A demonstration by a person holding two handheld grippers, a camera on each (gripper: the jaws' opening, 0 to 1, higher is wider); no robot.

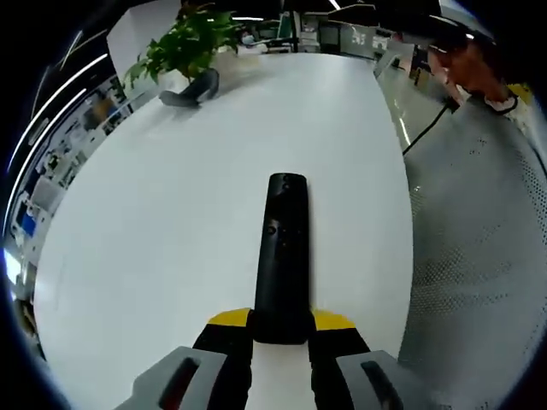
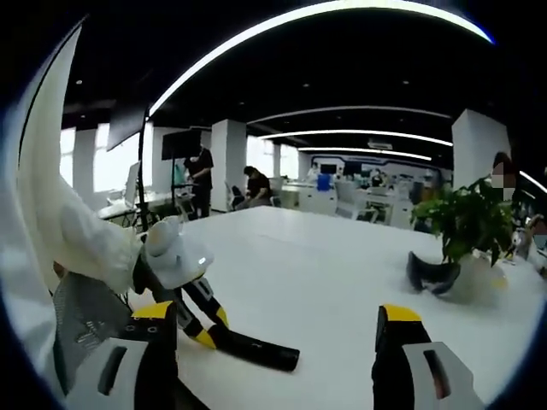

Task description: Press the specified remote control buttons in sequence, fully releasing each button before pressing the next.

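Left tongs (image 1: 280, 329) clamp the black remote control (image 1: 282, 256); right tongs (image 2: 278, 329) gape, risking a wrong-button press.

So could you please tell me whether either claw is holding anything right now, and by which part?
The left claw grips the black remote by its near end. The right claw is open and holds nothing.
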